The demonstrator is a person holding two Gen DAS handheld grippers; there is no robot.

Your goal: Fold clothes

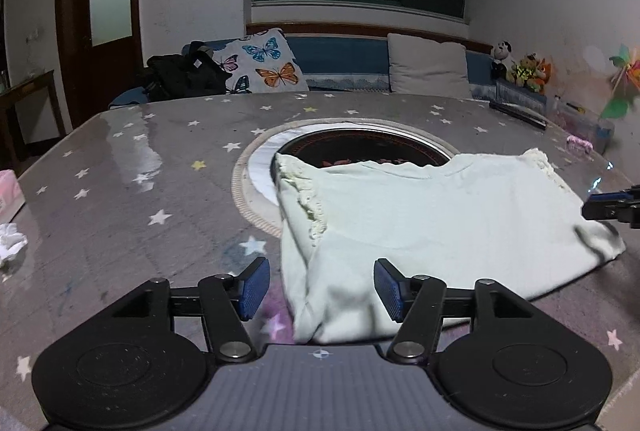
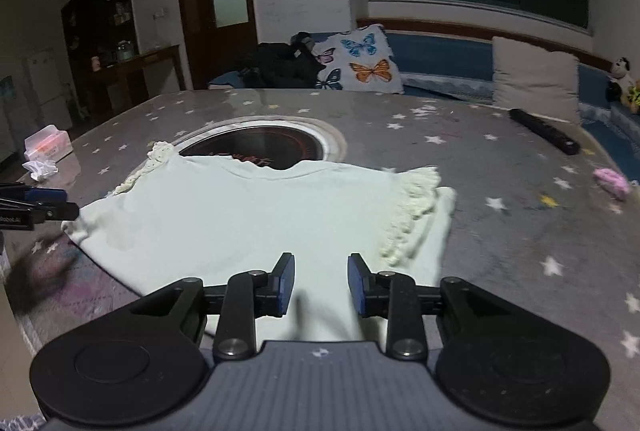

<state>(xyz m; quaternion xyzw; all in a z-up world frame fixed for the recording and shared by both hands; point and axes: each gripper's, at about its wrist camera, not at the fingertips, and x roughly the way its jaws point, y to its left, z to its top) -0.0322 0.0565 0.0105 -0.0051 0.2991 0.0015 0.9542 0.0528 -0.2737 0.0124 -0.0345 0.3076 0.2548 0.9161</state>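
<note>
Pale mint cotton, trimmed with cream lace at the sleeves: a small folded top point(image 1: 432, 215) lies flat on the grey star-printed tablecloth point(image 1: 120, 191), its neckline edge overlapping the round dark inset plate point(image 1: 360, 147) sunk in the middle of the table. One side of the garment is already turned in, the lace running down along the fold.

The left gripper point(image 1: 320, 289) hangs low over the near corner of the top, its blue-padded fingers point(image 1: 252, 287) spread wide with the cloth between them but not pinched. The right gripper point(image 2: 321, 281) sits over the near hem, its jaws apart at a narrower gap, also gripping nothing; a soft blur marks the cloth just under it.

Off to the left edge of the table lie a crumpled white tissue point(image 2: 40, 169) and a clear tissue box point(image 2: 48, 147). A long black remote-like bar point(image 2: 544, 131) rests far right, with a small pink fluffy thing point(image 2: 610, 181) near it. Behind, a butterfly-print cushion point(image 1: 260, 61) leans on the blue sofa point(image 1: 340, 61).
</note>
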